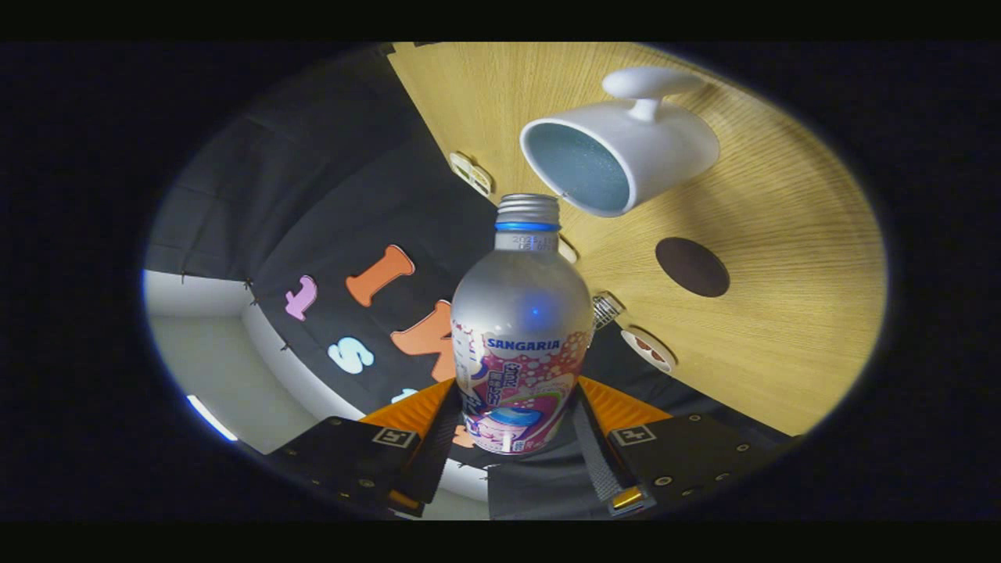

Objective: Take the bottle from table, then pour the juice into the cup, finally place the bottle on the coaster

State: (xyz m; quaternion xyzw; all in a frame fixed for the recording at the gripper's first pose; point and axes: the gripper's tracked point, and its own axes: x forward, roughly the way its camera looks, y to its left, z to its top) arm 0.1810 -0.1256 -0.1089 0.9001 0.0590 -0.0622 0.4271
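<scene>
Claw (518,426) clamps the bottle (522,336) tilted toward the cup (626,152) on wooden table (782,258), apparently near coaster (692,267).

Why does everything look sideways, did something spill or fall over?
Nothing spilled. The fingers grip the bottle and tip it, its open mouth close to the rim of the white cup, so the wooden table looks tilted. The cup looks empty, and the round dark coaster lies bare.

Bottle (522,328) base hidden between the fingers (438,438), small discs (647,349) along the table (766,328) edge partly behind the bottle, too small to identify, cup (622,152) contents unclear
</scene>
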